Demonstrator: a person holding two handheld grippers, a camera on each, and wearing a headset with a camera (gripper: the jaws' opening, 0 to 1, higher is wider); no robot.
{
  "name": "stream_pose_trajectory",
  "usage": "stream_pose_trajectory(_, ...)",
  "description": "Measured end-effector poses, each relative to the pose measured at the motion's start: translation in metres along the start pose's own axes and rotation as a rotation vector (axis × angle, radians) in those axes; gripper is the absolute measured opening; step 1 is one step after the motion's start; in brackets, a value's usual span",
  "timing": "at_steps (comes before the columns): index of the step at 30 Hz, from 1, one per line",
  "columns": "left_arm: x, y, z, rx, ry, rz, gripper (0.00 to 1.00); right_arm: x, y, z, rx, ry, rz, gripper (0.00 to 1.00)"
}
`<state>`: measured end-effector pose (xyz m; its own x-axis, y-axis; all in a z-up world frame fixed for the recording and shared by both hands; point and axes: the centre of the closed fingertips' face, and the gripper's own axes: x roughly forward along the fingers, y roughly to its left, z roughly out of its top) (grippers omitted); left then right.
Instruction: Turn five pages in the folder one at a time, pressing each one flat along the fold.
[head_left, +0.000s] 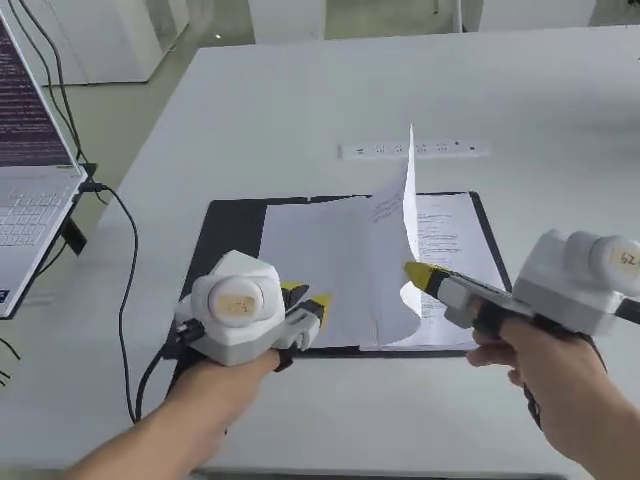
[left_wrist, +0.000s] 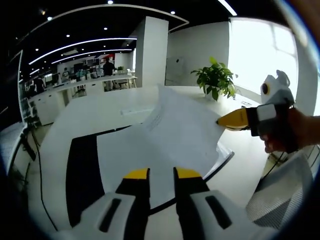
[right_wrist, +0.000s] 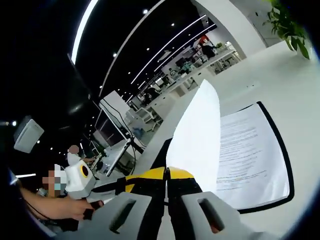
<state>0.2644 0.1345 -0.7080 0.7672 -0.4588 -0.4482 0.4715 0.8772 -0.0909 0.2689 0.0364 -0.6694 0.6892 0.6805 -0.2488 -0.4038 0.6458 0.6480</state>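
Note:
A black folder (head_left: 226, 240) lies open on the white table, with white pages across it. One page (head_left: 408, 200) stands lifted, curling up from the right side. My right gripper (head_left: 418, 273) is shut on that page's lower edge; in the right gripper view the page (right_wrist: 199, 125) rises straight from the closed jaws (right_wrist: 166, 173). The printed page (right_wrist: 250, 155) beneath lies flat. My left gripper (head_left: 306, 298) hovers at the folder's near left edge, its jaws a little apart with nothing between them (left_wrist: 161, 173). In the left gripper view the right gripper (left_wrist: 235, 119) pinches the raised page (left_wrist: 185, 130).
A laptop (head_left: 25, 200) sits at the table's left edge, with a black cable (head_left: 126, 262) trailing beside the folder. A white power strip (head_left: 415, 150) lies beyond the folder. A potted plant (left_wrist: 216, 80) stands far off, and people are at distant desks.

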Motion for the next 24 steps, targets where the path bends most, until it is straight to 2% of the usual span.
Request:
stream_pose_trajectory(4, -0.018, 0.02, -0.003, -0.017, -0.009, 0.035, 0.17, 0.02, 0.023, -0.01, 0.0, 0.026, 0.04, 0.0)
stream_pose_trajectory(12, -0.044, 0.051, -0.011, -0.038, -0.015, 0.092, 0.17, 0.054, 0.05, -0.033, -0.009, 0.092, 0.07, 0.0)
stream_pose_trajectory(16, -0.053, 0.063, -0.016, -0.054, -0.017, 0.114, 0.16, 0.07, 0.057, -0.045, -0.016, 0.128, 0.081, 0.0)
stream_pose_trajectory(24, -0.062, 0.074, -0.025, -0.072, -0.017, 0.131, 0.16, 0.092, 0.055, -0.066, -0.006, 0.184, 0.082, 0.0)
